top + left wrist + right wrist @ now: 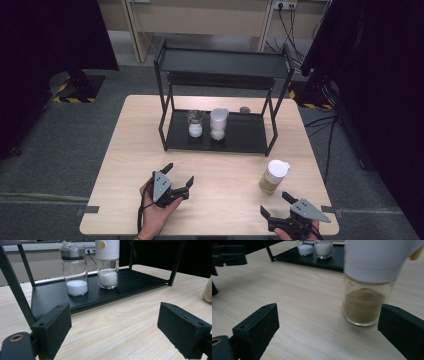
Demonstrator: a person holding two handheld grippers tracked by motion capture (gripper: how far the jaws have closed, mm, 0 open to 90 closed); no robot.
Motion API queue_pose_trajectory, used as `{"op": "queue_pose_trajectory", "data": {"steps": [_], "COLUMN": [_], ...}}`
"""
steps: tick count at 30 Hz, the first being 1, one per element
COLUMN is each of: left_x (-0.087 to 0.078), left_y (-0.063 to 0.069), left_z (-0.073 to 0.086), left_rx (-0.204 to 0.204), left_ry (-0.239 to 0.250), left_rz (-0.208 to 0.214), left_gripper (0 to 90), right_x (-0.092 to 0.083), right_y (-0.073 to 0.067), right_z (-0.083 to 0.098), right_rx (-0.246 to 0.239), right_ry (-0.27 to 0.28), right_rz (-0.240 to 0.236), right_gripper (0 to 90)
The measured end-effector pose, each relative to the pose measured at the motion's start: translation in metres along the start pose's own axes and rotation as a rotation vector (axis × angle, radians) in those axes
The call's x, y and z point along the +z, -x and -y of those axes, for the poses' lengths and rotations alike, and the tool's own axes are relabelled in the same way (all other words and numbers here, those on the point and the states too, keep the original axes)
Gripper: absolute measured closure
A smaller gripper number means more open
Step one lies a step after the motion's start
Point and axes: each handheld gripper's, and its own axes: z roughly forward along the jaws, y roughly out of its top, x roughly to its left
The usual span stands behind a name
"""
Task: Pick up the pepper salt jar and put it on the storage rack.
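On the near right of the wooden table (125, 165), a glass jar of brown powder (273, 177) with a white cap stands upright on the bare tabletop, apart from the black two-tier rack (220, 97). The right gripper (280, 209) rests just near of this jar, jaws spread wide and holding nothing. In the right gripper view the jar (365, 305) stands ahead between the jaw lines, closer to the right-hand pad (402, 328), with no contact.

The left gripper (179, 176) sits at the near centre-left, jaws also spread wide and empty, pointed toward the rack. On the rack's lower shelf (140, 281) stand two containers side by side, close but apart: a metal-capped glass shaker of white powder (74, 268) at left and a white-capped jar of white granules (107, 263) at right. Free shelf space remains to the right of them.

Judged step: approach to grasp the brown-powder jar, probably for placement on the lower shelf beside the other two.

Next move calls for:
- Advancing the right gripper until both pads flank the glass body below the cap.
- Centring the jar between the pads before closing, so that it is not pushed over.
- Keeping the jar upright during lift.
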Motion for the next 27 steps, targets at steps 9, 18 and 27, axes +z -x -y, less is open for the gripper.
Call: {"op": "queue_pose_trajectory", "data": {"steps": [9,18,27], "left_x": [0.000,0.000,0.000], "left_y": [0.000,0.000,0.000], "left_z": [0.000,0.000,0.000], "left_rx": [0.001,-0.002,-0.002], "left_ry": [0.001,-0.001,0.000], "left_rz": [-0.001,0.000,0.000], "left_gripper": [11.6,11.6,11.6], "right_x": [-0.005,0.014,0.038], "right_y": [0.017,0.027,0.032], "right_z": [-0.004,-0.012,-0.018], "right_rx": [0.029,0.009,-0.003], "right_ry": [0.041,0.051,0.051], "right_rz": [0.081,0.128,0.142], "right_gripper": [3.7,7.1,14.4]}}
